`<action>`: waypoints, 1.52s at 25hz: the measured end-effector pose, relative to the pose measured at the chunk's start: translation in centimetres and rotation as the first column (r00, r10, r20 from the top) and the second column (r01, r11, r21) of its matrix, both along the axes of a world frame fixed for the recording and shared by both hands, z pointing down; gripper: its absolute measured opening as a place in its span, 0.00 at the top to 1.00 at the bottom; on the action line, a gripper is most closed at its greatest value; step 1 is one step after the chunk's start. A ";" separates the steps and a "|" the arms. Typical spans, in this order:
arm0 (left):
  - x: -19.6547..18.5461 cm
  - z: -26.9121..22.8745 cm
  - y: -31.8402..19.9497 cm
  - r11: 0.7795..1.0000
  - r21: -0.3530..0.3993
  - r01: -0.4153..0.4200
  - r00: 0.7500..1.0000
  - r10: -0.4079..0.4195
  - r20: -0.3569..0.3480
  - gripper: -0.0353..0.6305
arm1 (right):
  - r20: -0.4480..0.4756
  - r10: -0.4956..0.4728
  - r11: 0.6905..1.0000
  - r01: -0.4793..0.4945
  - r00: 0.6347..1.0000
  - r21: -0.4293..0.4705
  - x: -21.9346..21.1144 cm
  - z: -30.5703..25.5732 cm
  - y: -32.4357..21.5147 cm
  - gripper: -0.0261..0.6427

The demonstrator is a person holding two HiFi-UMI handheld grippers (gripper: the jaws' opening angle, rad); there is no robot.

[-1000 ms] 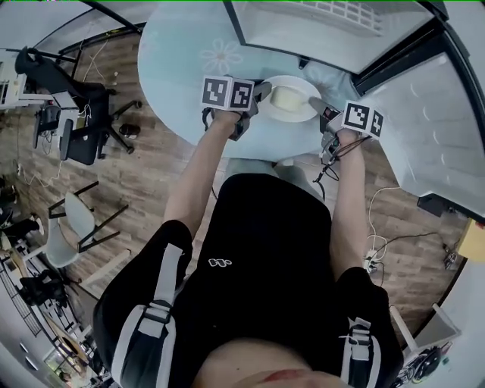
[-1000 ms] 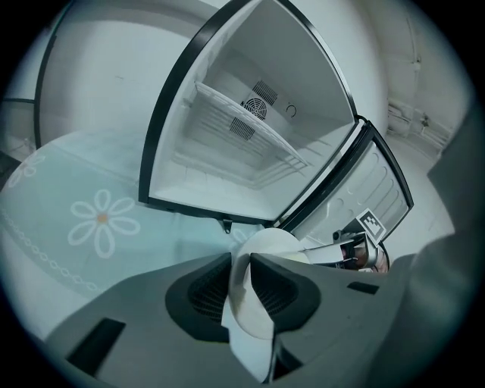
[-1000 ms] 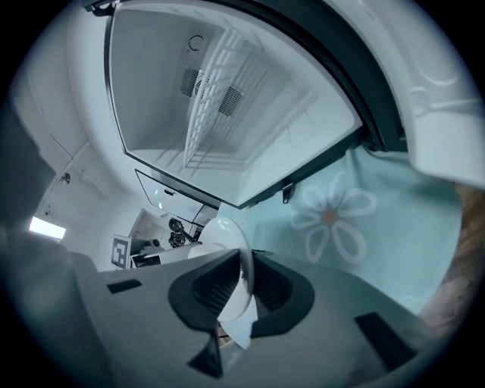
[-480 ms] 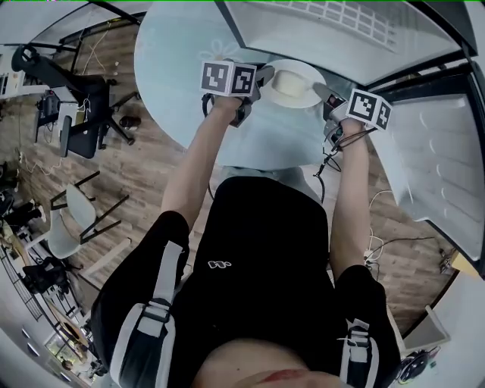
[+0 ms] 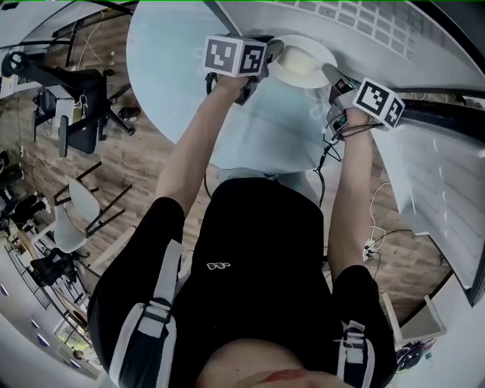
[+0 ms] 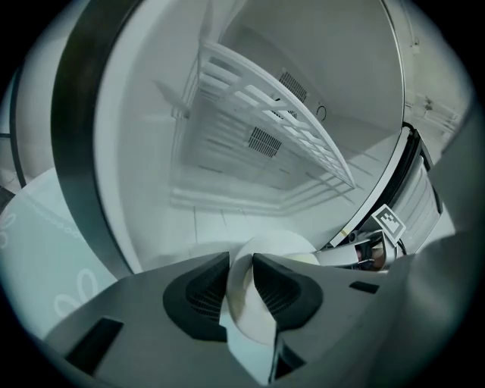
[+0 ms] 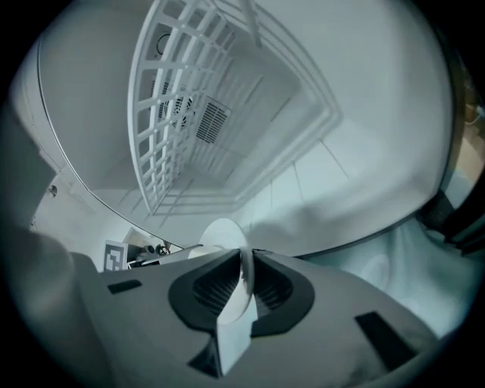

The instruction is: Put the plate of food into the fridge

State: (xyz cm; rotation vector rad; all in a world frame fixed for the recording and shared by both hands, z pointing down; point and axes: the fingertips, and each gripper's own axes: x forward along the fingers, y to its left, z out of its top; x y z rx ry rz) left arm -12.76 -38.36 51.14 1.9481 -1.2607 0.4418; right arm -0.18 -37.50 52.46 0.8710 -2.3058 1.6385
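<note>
A white plate [image 5: 303, 64] with a pale lump of food is held between both grippers at the mouth of the open fridge [image 5: 364, 23]. My left gripper [image 5: 269, 54] has the plate's left rim between its pads, and its jaws are opening. My right gripper [image 5: 333, 76] is shut on the right rim. In the left gripper view the plate [image 6: 276, 246] hangs low over the white fridge floor [image 6: 227, 216], the rim filling my left gripper [image 6: 241, 261]. In the right gripper view the thin rim [image 7: 220, 231] stands pinched in my right gripper [image 7: 246, 261].
A white wire shelf [image 6: 288, 129] spans the fridge above the plate, with vents in the back wall. The fridge door [image 5: 432, 189] stands open at the right. A round glass table [image 5: 174, 53] lies under my arms. Office chairs [image 5: 76, 106] stand on the wooden floor at the left.
Both grippers have carried the plate forward, off the table top and into the fridge opening. The fridge and its door now loom closer.
</note>
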 end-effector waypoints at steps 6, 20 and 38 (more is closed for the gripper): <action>0.0 -0.1 -1.7 1.000 0.011 0.008 1.000 -0.008 0.019 0.79 | -0.015 0.031 1.000 -0.031 0.999 0.001 0.1 0.1 -2.8 0.90; 1.7 0.6 -7.0 0.999 0.051 -0.007 0.988 -0.001 0.153 0.78 | -0.082 0.189 0.981 -0.185 0.979 0.057 1.8 1.8 -7.5 0.86; 0.3 -0.6 -6.9 0.971 0.230 0.064 0.968 -0.117 0.222 0.71 | -0.296 0.305 0.914 -0.190 0.905 0.358 3.5 1.5 -7.8 0.84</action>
